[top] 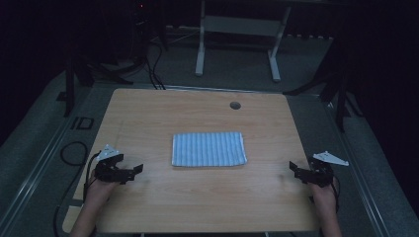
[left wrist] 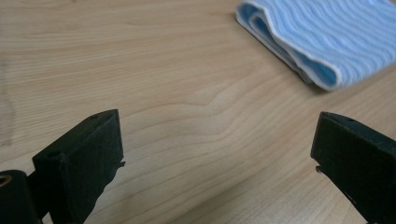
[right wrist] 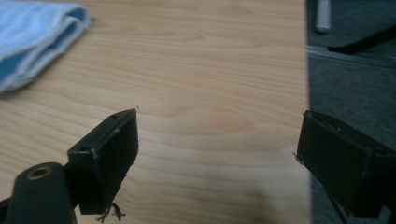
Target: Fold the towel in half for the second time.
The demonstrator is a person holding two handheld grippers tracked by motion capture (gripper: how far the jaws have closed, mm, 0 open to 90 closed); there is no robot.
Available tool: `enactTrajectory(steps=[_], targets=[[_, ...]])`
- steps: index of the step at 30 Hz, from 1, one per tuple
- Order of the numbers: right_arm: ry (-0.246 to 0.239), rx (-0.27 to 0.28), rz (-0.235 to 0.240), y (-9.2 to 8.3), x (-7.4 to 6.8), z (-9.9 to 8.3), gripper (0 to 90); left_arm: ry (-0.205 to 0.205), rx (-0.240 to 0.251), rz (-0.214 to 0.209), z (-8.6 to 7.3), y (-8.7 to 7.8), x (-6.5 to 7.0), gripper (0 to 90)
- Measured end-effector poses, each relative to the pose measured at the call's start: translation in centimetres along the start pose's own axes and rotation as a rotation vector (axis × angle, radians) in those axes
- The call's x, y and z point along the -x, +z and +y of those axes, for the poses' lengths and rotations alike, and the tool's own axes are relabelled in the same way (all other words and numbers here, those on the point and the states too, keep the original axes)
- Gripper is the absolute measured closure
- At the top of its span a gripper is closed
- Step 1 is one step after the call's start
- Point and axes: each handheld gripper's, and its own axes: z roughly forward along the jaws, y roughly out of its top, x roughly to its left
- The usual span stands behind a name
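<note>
Counter (top: 148,207): wooden. A folded striped cloth (top: 209,149) lies flat at its centre. It is judged soft, light and limp, best gripped at a corner edge. Left tool (top: 132,171) and right tool (top: 295,170) are held wide open, empty, well apart from it.

High view overhead; 2 gripper views low, sharing towel (top: 209,149).
</note>
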Motion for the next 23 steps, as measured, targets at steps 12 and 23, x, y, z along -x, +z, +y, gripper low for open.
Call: enactTrajectory(steps=[12, 23], targets=[[-0.002, 0.011, -0.01, 0.1, 0.1, -0.6, 12.2, -0.043, 0.06, 0.084, -0.5, -1.2, -0.7, 2.3], [-0.023, 0.009, -0.015, 0.1, 0.0, -0.5, 12.3, -0.038, 0.056, 0.106, -0.7, -1.0, -0.7, 2.3]])
